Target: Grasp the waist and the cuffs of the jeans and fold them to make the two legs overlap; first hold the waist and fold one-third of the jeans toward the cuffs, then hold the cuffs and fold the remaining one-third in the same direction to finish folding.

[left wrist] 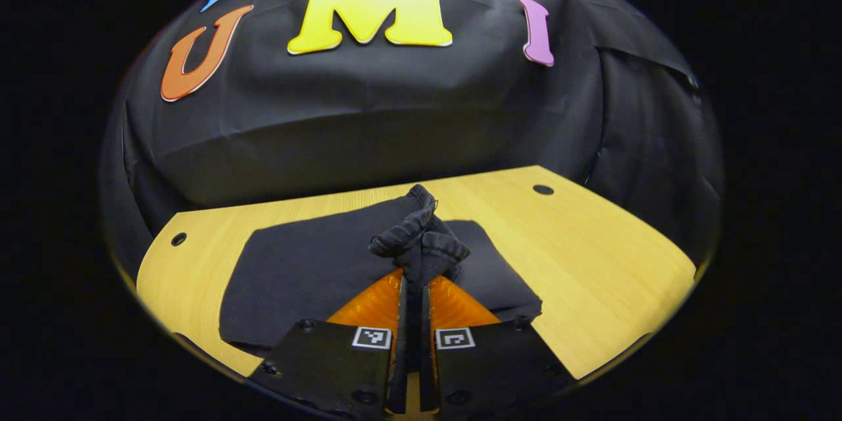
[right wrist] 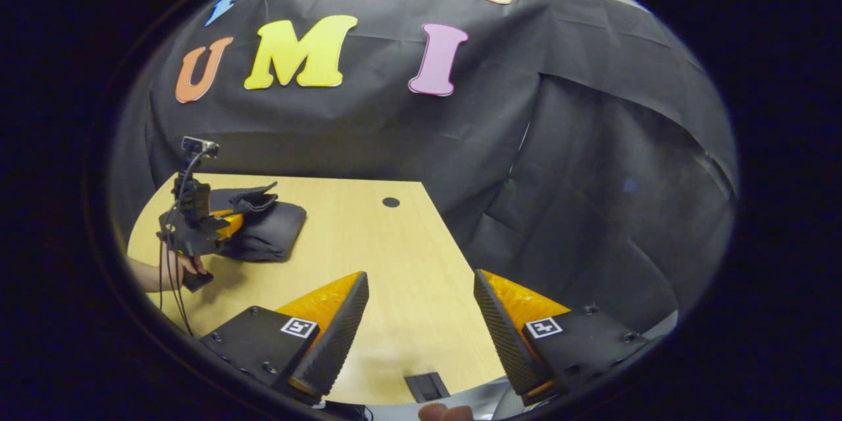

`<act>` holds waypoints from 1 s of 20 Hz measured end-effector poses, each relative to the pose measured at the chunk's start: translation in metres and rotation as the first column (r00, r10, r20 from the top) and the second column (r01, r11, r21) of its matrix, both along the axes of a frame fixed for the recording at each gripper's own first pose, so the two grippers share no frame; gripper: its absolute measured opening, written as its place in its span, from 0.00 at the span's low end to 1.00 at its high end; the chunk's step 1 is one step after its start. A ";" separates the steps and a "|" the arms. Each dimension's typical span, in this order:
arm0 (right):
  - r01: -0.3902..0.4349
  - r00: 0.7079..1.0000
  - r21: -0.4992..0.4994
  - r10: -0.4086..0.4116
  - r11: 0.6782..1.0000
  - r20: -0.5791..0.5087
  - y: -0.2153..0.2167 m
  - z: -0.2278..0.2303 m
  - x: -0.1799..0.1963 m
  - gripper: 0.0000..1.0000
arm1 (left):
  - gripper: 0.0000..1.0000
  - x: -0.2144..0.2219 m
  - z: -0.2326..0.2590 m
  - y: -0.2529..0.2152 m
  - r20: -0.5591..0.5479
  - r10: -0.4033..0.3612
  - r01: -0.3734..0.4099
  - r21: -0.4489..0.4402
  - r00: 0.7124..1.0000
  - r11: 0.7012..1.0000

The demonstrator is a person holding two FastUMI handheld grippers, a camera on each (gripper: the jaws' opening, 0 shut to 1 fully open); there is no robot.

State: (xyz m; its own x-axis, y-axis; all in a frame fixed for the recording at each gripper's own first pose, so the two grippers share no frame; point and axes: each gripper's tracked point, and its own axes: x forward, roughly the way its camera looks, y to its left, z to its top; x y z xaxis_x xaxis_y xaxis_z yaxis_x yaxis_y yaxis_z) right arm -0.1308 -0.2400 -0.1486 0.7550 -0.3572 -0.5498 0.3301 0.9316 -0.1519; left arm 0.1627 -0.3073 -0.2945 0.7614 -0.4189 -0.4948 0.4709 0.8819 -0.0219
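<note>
Left gripper [left wrist: 413, 279] pinching a bunched edge of the jeans [left wrist: 309, 270] between its closed fingers, the folded rest lying on the table [left wrist: 592, 256] just beyond the tips — right gripper [right wrist: 421, 302] hovering with fingers spread wide over bare wood, jeans [right wrist: 266, 230] well off to their left, a hand [right wrist: 177, 270] gripping the other tool there.

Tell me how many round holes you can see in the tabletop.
2 in the left gripper view: one near the table's far left corner, one near its far right corner. The jeans, pinched by the left gripper, may hide others.
</note>
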 end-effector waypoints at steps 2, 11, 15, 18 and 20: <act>-0.030 1.000 -0.004 0.030 1.000 -0.007 0.010 -0.002 0.006 0.98 | 0.15 0.001 -0.005 -0.003 -0.020 0.016 -0.017 -0.022 1.000 1.000; -0.172 0.983 0.035 0.169 0.985 0.069 0.070 0.007 0.051 0.99 | 0.99 -0.024 0.043 0.008 -0.060 0.003 -0.012 -0.155 0.998 0.988; -0.255 0.956 0.066 0.241 0.965 0.165 0.115 0.026 0.089 0.99 | 0.99 -0.011 0.120 0.064 0.060 0.097 -0.085 -0.182 0.993 0.980; -0.306 0.918 0.043 0.283 0.951 0.276 0.148 0.064 0.121 0.99 | 0.98 -0.001 0.184 0.115 0.144 0.194 -0.160 -0.220 0.970 0.962; -0.329 0.890 0.014 0.306 0.944 0.338 0.166 0.090 0.140 0.98 | 0.98 0.000 0.231 0.150 0.216 0.262 -0.207 -0.247 0.941 0.947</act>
